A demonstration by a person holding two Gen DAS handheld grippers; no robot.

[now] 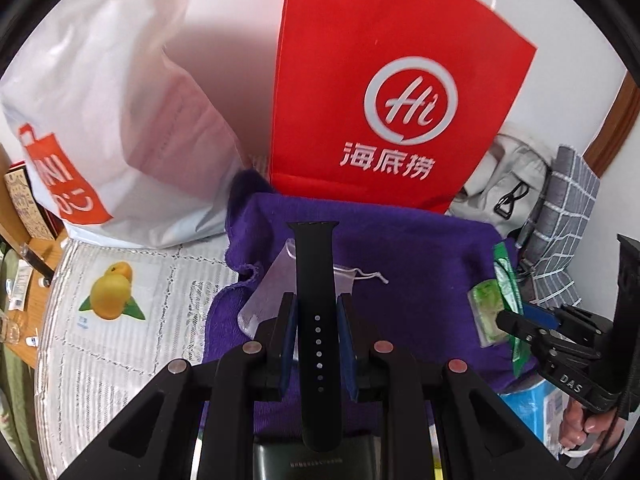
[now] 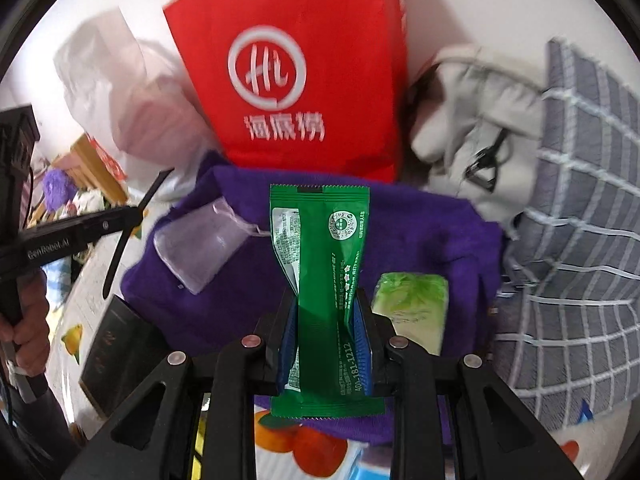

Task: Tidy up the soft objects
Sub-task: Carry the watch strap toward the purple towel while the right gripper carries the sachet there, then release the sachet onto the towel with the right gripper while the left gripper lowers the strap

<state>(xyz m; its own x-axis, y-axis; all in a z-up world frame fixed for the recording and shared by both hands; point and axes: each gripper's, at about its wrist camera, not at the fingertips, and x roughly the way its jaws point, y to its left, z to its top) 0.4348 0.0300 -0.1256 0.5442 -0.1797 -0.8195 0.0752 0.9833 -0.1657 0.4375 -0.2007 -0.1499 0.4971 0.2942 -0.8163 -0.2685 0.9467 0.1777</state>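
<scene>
Item: black watch strap (image 1: 316,312), pinched mid-length in left hand-held gripper (image 1: 317,320), above purple towel (image 1: 420,264). Likely rubbery, light, floppy at free ends; grip near middle looks sound.

Item: green sachet (image 2: 324,280), clamped at waist in right hand-held gripper (image 2: 326,320), over same towel. Foil crinkly, slippery, light; squeeze gently, contents may burst.

On towel: clear drawstring pouch (image 2: 196,248), green tissue pack (image 2: 416,308). Behind: red paper bag (image 1: 392,92), white plastic bag (image 1: 108,120).
</scene>
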